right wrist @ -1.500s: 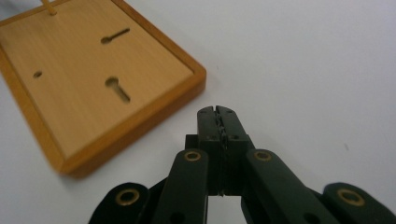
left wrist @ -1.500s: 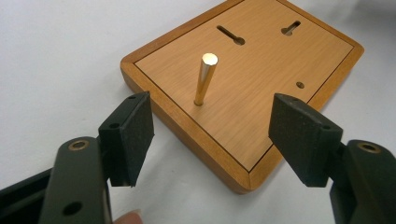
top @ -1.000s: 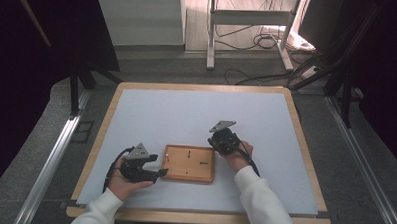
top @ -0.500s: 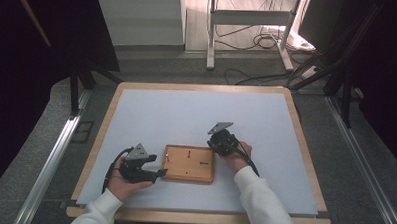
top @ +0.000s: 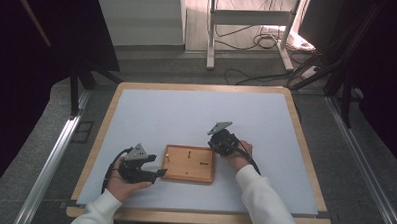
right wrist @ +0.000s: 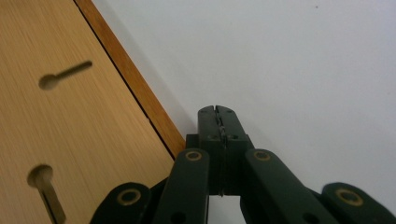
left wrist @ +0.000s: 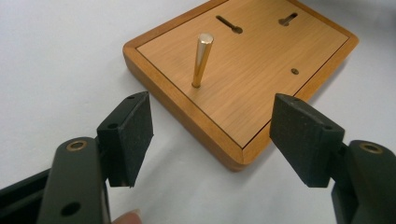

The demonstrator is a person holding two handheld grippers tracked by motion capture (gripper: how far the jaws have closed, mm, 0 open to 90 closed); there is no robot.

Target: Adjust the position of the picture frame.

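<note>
Nothing moved; left tool (left wrist: pixel 212 140) agape, right tool (right wrist: pixel 219 114) closed, empty; one board (top: pixel 189 164), one upright peg (left wrist: pixel 202 60).

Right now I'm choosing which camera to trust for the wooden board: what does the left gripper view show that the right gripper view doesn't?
The left gripper view shows the brass peg standing upright in the wooden board, a small round hole, and the left gripper with its jaws wide apart near the board's corner. The right gripper view shows the right gripper shut with nothing between its pads, beside the board's edge. Both show the board's two keyhole slots and the white table surface.
</note>
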